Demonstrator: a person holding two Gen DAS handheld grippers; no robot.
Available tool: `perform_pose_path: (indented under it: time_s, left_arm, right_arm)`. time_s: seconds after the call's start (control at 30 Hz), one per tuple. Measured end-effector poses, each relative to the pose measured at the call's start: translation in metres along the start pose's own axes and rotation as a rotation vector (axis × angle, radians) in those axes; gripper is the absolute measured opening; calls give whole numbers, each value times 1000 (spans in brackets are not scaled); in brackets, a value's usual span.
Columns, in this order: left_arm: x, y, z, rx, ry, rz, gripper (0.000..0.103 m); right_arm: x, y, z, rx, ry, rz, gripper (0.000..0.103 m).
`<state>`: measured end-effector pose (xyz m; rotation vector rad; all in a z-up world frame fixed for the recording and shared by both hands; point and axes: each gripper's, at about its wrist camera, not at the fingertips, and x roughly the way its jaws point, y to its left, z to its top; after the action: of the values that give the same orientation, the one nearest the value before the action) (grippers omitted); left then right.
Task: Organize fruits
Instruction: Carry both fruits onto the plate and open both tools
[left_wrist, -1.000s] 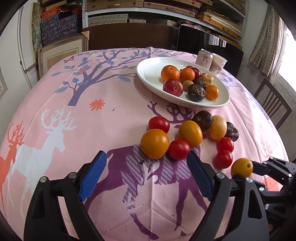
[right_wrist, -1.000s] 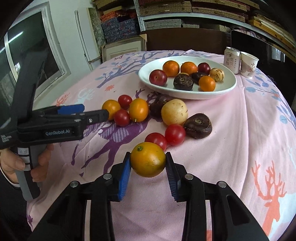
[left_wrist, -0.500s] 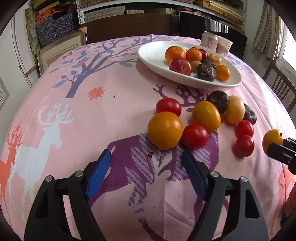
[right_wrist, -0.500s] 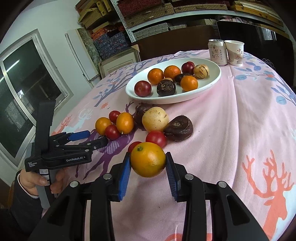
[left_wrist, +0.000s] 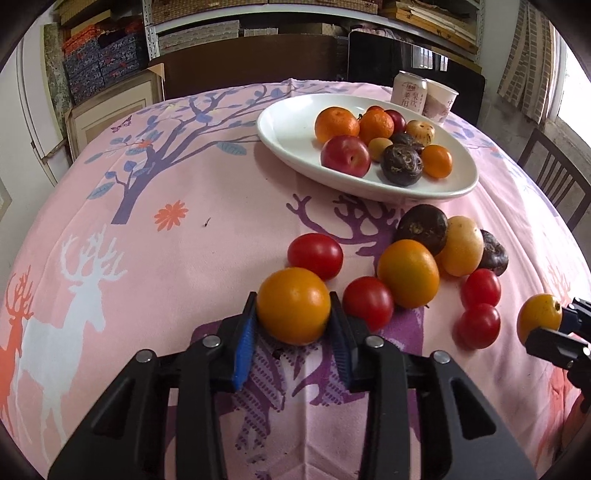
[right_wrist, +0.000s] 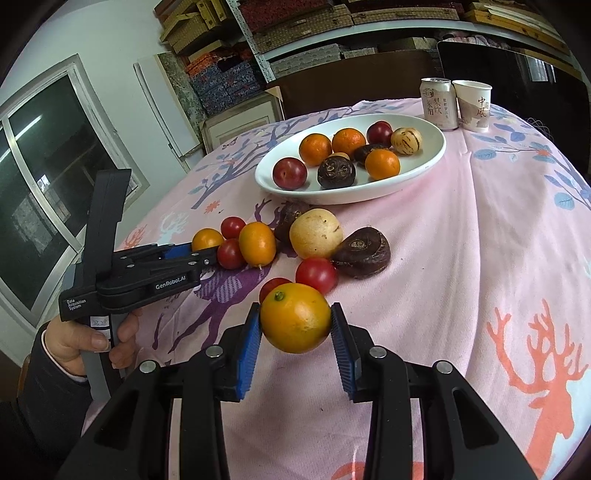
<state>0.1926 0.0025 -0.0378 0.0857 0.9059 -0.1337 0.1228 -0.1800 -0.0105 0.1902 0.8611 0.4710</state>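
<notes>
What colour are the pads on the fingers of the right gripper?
Blue, with a ribbed surface; the pads show best in the right wrist view.

Left gripper (left_wrist: 293, 321) just closed; right gripper (right_wrist: 295, 325) apparently clamped.

A lived-in home dining room: ahead of the grippers a pink deer-print tablecloth (left_wrist: 155, 266), dark wooden chairs (left_wrist: 554, 173), and wall shelves (right_wrist: 332, 22) crammed with patterned boxes.

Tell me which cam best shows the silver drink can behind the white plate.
Right wrist view: the silver drink can stands whole, label readable, beside the paper cup. The left wrist view shows it smaller, its base cut off by the white plate.
</notes>
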Motion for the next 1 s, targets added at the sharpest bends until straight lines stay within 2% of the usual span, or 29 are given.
perform_pose_path:
  time_s: [0.2,0.33,0.5,0.57,0.7,0.83,1.0]
  left_arm:
    - [-11,0,0,-29,15,-54,35]
    - [-26,-2,-1,-36,-8,-85,35]
    - [-44,-6,2,-21,-36,-77,35]
    - [-52,-7,6,-14,-50,-79,35]
    - [-64,-12,18,14,-72,-89,35]
    - [-69,-21,39,40,-96,-109,35]
    - [-51,-28,76,13,-83,-136,35]
  right_arm:
    - [0,-4,0,9,-11,-17,38]
    - [-2,-7,2,16,-46,-33,38]
    - [-16,-11,7,34,-128,-137,38]
    - [-24,-12,10,62,-140,-137,38]
    - [-38,-9,28,53,-149,-136,37]
    - [-47,-3,57,2,-196,-156,37]
    - [-27,-2,94,-22,-234,-162,37]
